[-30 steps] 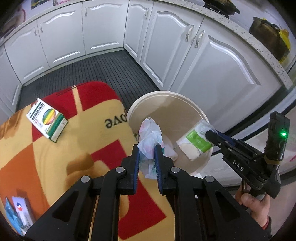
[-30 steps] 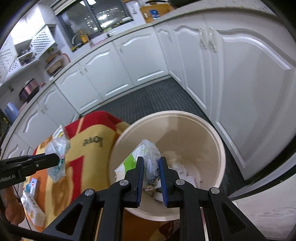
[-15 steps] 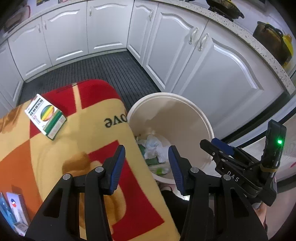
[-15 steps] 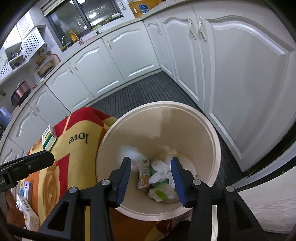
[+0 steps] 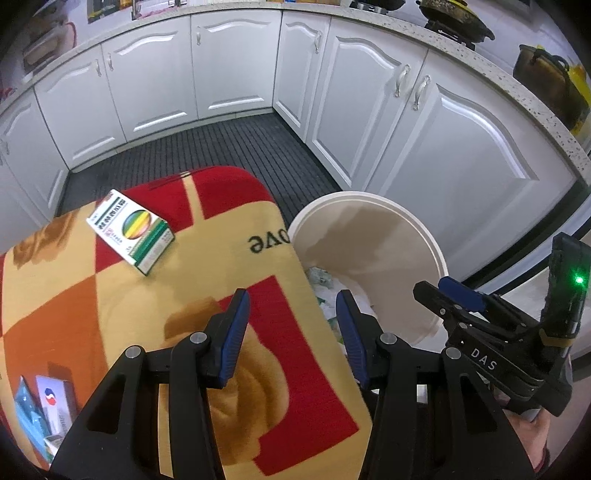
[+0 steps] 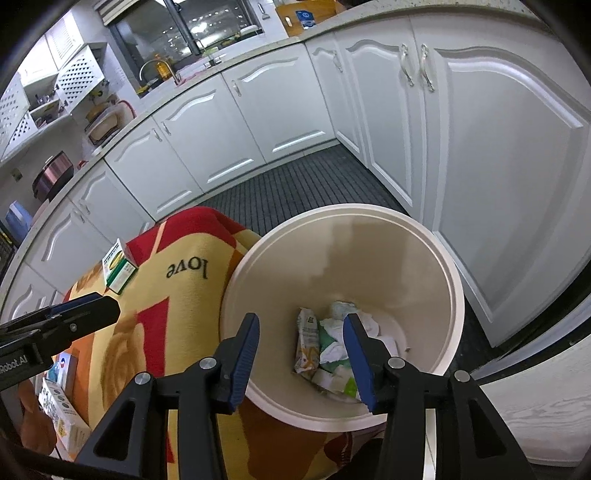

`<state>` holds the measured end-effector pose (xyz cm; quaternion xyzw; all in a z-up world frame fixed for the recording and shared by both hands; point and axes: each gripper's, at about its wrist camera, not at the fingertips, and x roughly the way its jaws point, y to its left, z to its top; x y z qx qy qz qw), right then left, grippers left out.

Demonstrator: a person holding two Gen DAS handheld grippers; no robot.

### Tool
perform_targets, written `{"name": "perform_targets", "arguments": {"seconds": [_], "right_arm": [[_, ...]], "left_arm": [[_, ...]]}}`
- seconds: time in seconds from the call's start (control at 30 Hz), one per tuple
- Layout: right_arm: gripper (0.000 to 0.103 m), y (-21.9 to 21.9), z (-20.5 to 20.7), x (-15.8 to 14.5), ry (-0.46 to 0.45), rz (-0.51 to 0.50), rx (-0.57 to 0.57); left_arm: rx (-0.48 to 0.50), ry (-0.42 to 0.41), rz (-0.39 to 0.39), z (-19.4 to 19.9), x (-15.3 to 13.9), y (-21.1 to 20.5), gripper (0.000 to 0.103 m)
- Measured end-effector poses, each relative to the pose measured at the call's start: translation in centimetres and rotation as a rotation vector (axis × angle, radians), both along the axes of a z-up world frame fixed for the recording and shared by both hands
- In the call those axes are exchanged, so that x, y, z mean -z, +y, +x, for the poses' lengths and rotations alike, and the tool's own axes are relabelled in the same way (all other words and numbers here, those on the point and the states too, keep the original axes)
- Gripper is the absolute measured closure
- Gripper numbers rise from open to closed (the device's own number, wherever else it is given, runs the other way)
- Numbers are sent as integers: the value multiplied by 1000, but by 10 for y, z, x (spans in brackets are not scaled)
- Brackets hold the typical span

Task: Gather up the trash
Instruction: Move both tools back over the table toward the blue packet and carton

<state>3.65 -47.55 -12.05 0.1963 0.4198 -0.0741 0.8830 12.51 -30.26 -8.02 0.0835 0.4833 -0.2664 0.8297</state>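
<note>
— Are both grippers empty?
— Yes. The left gripper (image 5: 291, 325) and right gripper (image 6: 301, 350) gape wide, holding nothing. The trash (image 6: 325, 347) lies inside the bin (image 6: 452, 280).
— Next?
— Reach slowly for the green box (image 5: 131, 230) (I guess it's trash).

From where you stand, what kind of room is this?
A home kitchen, most likely: white cabinet doors run under a speckled countertop, a sink faucet stands by the window, and a cooking pot sits on the counter.

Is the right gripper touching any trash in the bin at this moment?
Apart. The right wrist view shows the right gripper open above the bin, with the trash lying far below at the bottom.
</note>
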Motion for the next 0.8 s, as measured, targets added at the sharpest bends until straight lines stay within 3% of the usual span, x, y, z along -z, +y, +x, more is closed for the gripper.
{"name": "perform_targets", "arguments": {"seconds": [0.27, 0.4, 0.57, 0.8], "right_arm": [[56, 17, 0, -6, -1, -11, -25], [45, 28, -3, -10, -10, -14, -40], [45, 41, -3, -17, -22, -13, -66], [42, 74, 0, -22, -28, 13, -149]], "left_arm": [[-23, -16, -3, -2, -3, 12, 56], [-36, -6, -13, -2, -3, 20, 56], [-51, -3, -13, -3, -6, 34, 55], [-96, -4, -26, -11, -13, 76, 52]]}}
